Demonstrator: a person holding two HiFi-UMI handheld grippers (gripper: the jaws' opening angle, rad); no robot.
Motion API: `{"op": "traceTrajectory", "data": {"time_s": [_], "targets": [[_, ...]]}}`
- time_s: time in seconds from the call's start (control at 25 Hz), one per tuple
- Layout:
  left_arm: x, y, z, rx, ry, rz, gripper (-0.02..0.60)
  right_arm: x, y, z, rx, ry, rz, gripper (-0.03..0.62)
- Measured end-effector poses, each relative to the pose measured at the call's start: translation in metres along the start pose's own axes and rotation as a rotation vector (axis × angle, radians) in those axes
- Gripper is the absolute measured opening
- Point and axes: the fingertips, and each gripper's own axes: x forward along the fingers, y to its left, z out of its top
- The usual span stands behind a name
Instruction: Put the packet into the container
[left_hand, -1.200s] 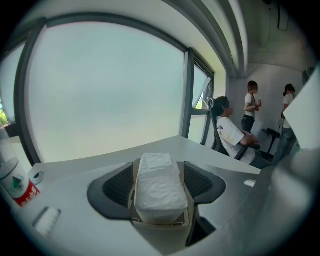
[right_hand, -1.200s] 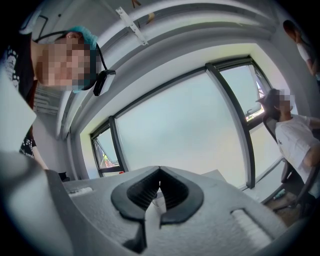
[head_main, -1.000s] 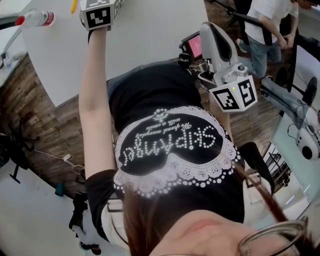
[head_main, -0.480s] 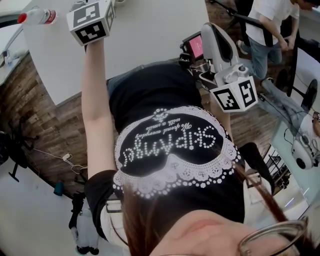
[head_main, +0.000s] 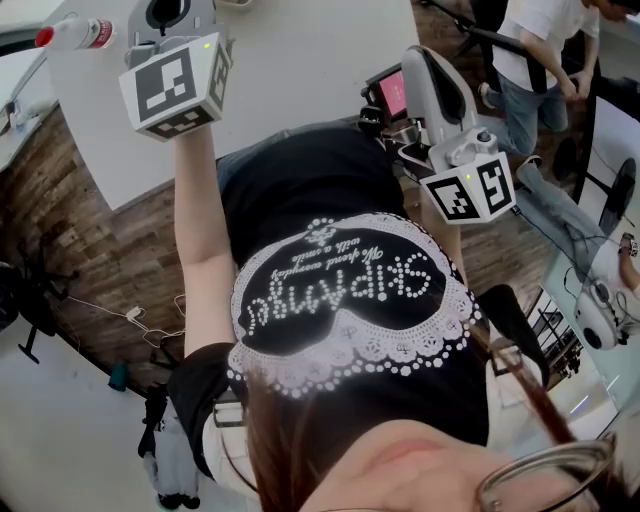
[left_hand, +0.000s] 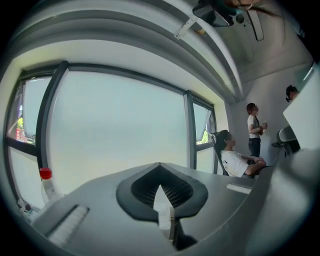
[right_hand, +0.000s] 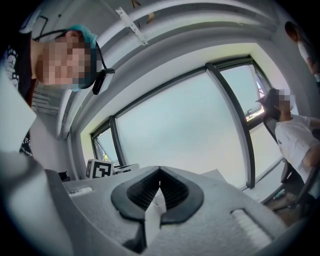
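**Ana:** Where is the left gripper (left_hand: 160, 192)?

**Ben:** Up at 11 o'clock in the head view, with the white table (head_main: 300, 80) behind it. Its marker cube (head_main: 172, 85) faces us.

**Ana:** Are its jaws apart?

**Ben:** No. They are pressed tight together, and nothing is between them.

**Ana:** And the right gripper (right_hand: 156, 195)?

**Ben:** At 3 o'clock in the head view, beside the black shirt (head_main: 330, 200). Its jaws are pressed together too, with nothing in them.

**Ana:** Where is the packet?

**Ben:** I cannot tell. No view shows the packet or the container.

**Ana:** What else is there?

**Ben:** A bottle (head_main: 75, 33) with a red cap is at the table's corner, at 10 o'clock. In the left gripper view a big window (left_hand: 115, 130) fills the middle. At 3 o'clock there is a seated person (left_hand: 235, 159) and a standing person (left_hand: 255, 130).
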Motion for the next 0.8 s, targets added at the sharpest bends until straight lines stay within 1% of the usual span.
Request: {"op": "traceTrajectory", "data": {"time_s": [0.2, 0.36, 0.56, 0.8], "targets": [[-0.028, -0.009, 0.023, -0.032, -0.052, -0.008, 0.002, 0.003, -0.001, 0.0, -0.001, 0.005, 0.002, 0.003], [-0.052, -0.014, 0.031, -0.027, -0.065, -0.003, 0.002, 0.004, 0.001, -0.002, -0.001, 0.009, 0.007, 0.003], [-0.081, -0.019, 0.036, -0.027, -0.089, 0.018, 0.002, 0.002, 0.003, -0.002, 0.0, 0.009, 0.013, 0.003], [-0.111, -0.027, 0.032, -0.013, -0.091, 0.033, 0.002, 0.0, 0.004, -0.002, 0.0, 0.004, 0.017, 0.003]]}}
